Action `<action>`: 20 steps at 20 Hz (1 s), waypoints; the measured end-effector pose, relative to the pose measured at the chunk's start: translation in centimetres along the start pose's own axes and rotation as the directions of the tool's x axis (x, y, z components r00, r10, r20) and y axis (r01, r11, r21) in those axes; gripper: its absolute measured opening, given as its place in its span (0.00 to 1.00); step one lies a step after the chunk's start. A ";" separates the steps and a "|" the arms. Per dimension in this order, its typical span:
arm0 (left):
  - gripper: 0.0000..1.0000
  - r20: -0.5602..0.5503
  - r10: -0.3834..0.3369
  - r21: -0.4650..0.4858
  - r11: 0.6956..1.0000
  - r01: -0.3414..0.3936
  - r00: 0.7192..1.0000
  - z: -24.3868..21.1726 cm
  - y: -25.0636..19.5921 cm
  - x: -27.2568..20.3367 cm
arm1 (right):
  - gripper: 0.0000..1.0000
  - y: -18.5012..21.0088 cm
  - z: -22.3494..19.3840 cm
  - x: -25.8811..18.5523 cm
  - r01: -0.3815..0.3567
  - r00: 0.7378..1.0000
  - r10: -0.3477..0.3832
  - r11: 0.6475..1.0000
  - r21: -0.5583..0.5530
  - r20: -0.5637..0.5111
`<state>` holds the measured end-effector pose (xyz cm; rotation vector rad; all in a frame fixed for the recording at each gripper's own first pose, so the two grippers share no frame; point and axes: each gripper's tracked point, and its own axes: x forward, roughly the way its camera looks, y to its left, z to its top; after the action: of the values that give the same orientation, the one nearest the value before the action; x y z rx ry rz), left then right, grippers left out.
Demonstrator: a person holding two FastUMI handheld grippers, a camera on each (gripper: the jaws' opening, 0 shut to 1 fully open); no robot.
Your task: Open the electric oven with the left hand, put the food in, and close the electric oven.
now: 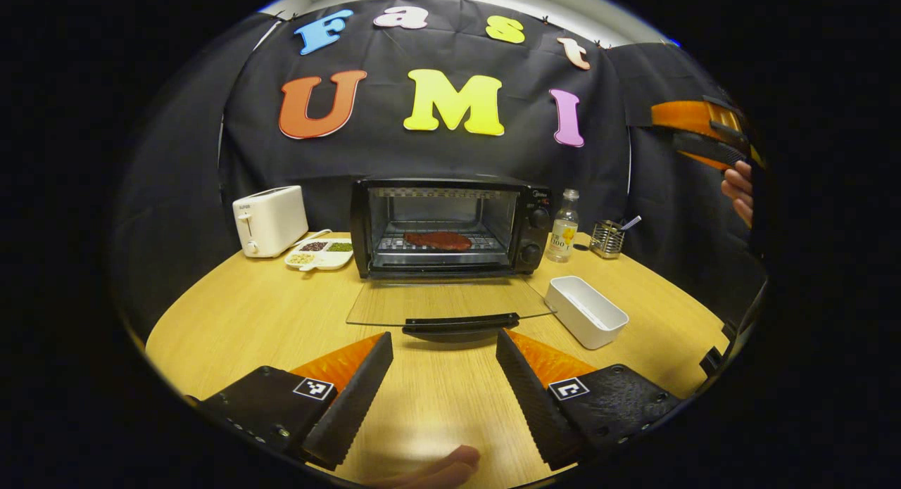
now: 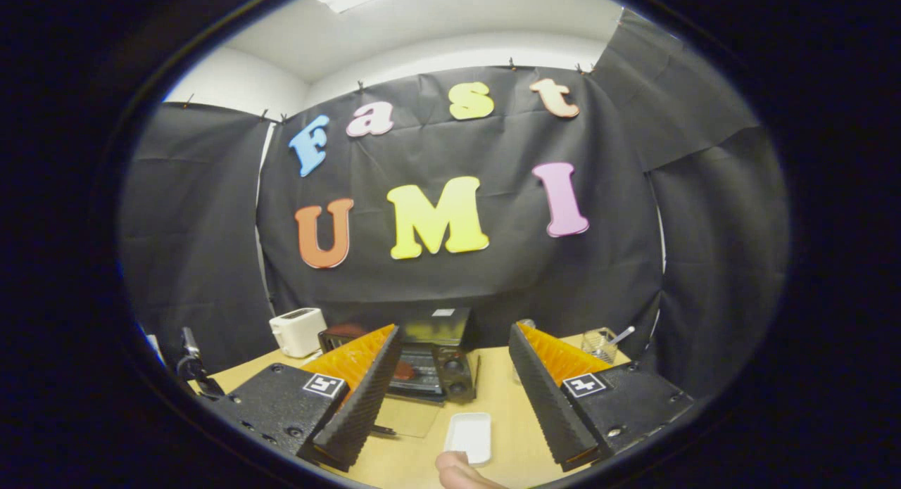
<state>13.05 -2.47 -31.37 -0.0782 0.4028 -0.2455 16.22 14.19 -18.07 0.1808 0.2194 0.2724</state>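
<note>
The round light-wood bench (image 1: 232,320) carries the black electric oven (image 1: 450,225) at its far edge, glass door (image 1: 447,302) dropped flat toward me. A reddish-brown slab of food (image 1: 438,240) lies on the wire rack inside. An empty white rectangular tray (image 1: 586,311) sits just right of the door. My left tongs (image 1: 443,376) hang wide open before the door handle, gripping nothing. My right tongs (image 2: 454,387) are raised, equally spread, empty.
</note>
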 end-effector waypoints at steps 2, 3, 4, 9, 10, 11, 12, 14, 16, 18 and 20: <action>0.95 -0.024 -0.003 0.009 1.000 0.004 1.000 -0.6 -1.1 1.6 | 0.97 -2.2 1.3 -1.2 0.023 0.999 -0.021 0.998 -0.056 0.032; 0.95 -0.036 -0.002 0.015 1.000 0.002 0.999 -0.9 -1.4 2.3 | 0.98 -3.5 2.0 -1.7 0.046 0.998 -0.042 0.996 -0.079 0.053; 0.95 -0.047 -0.001 0.020 1.000 0.002 0.999 -1.3 -1.7 3.0 | 0.98 -4.7 2.8 -2.0 0.069 0.995 -0.062 0.993 -0.094 0.074; 0.95 -0.109 0.008 0.038 0.999 -0.004 0.994 -2.8 -2.6 5.7 | 0.97 -7.7 4.3 -4.0 0.085 0.988 -0.073 0.993 -0.084 0.136; 0.95 -0.122 0.019 0.046 0.999 -0.014 0.992 -3.0 -2.5 6.2 | 0.98 -7.9 4.2 -4.1 0.082 0.987 -0.069 0.993 -0.087 0.142; 0.95 -0.129 0.029 0.059 0.998 -0.022 0.991 -3.2 -2.4 6.5 | 0.98 -8.6 4.5 -4.1 0.084 0.986 -0.070 0.992 -0.090 0.150; 0.95 -0.134 0.031 0.068 0.997 -0.022 0.990 -3.3 -2.4 6.9 | 0.97 -9.2 4.2 -4.1 0.090 0.986 -0.076 0.992 -0.090 0.148; 0.95 -0.157 0.049 0.069 0.997 -0.038 0.986 -3.6 -2.3 7.5 | 0.98 -10.6 4.4 -4.4 0.104 0.985 -0.094 0.992 -0.066 0.143; 0.95 -0.186 0.059 0.050 0.997 -0.050 0.981 -4.3 -1.9 8.0 | 0.98 -11.8 3.5 -4.4 0.112 0.986 -0.105 0.992 -0.050 0.128; 0.95 -0.183 0.064 0.053 0.997 -0.055 0.981 -4.0 -2.0 8.2 | 0.98 -12.6 3.0 -4.3 0.119 0.987 -0.111 0.991 -0.063 0.120; 0.95 -0.186 0.065 0.043 0.997 -0.057 0.980 -4.1 -2.1 8.1 | 0.95 -12.7 3.1 -4.3 0.120 0.986 -0.111 0.990 -0.070 0.124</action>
<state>18.15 -6.66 -37.88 -0.0052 0.5872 -0.2004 16.01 0.46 -16.87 0.1065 0.0996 0.1539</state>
